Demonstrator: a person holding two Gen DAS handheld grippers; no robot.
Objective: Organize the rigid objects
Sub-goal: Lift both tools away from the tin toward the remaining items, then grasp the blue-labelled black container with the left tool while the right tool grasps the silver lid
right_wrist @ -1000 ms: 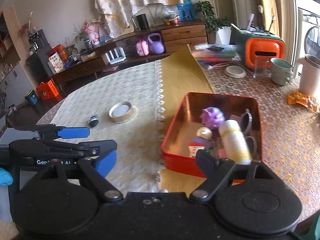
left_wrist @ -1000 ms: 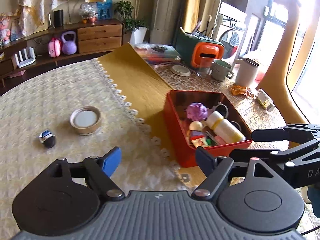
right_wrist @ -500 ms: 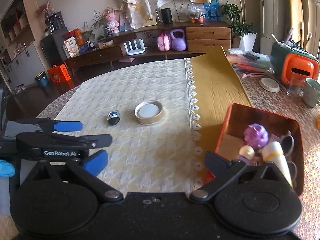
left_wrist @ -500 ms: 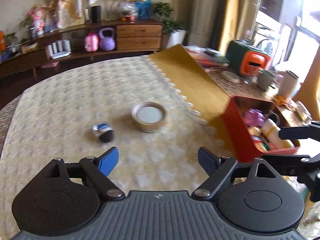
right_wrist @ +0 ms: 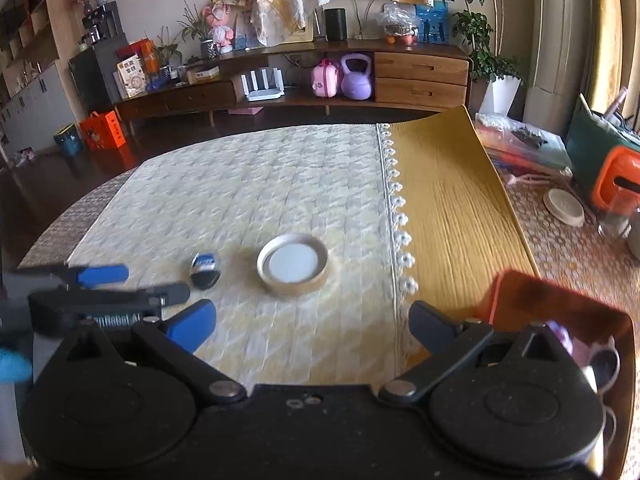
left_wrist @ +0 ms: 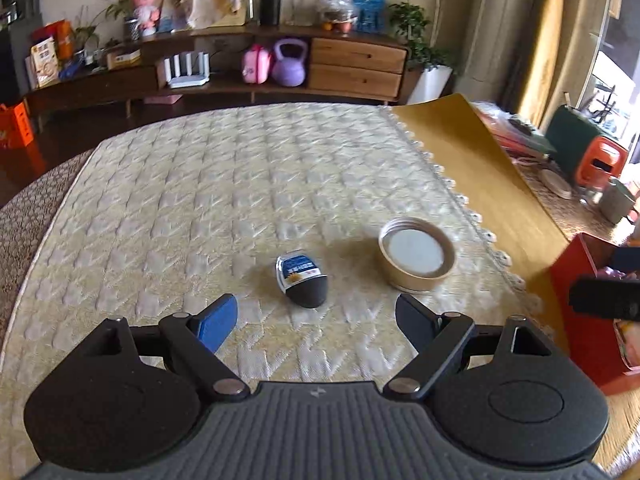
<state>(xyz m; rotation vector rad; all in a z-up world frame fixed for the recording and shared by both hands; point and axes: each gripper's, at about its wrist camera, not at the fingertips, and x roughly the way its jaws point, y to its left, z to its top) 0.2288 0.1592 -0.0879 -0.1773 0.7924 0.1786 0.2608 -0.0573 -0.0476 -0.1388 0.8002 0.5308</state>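
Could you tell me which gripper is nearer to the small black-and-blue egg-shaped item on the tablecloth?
Left. The left gripper is open just short of the egg-shaped item, which lies ahead between its fingers. The right gripper sits farther off to the side, facing the round lid.

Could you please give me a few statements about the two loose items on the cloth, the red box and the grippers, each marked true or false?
1. The left gripper is open with nothing between its fingers. True.
2. The small black and blue object sits inside the round lid. False: it lies on the cream cloth beside the lid, apart from it.
3. The round lid lies with its rim up. True.
4. The right gripper grips the lid. False: it is open and empty, short of the lid.
5. The red box is empty. False: things lie inside it.
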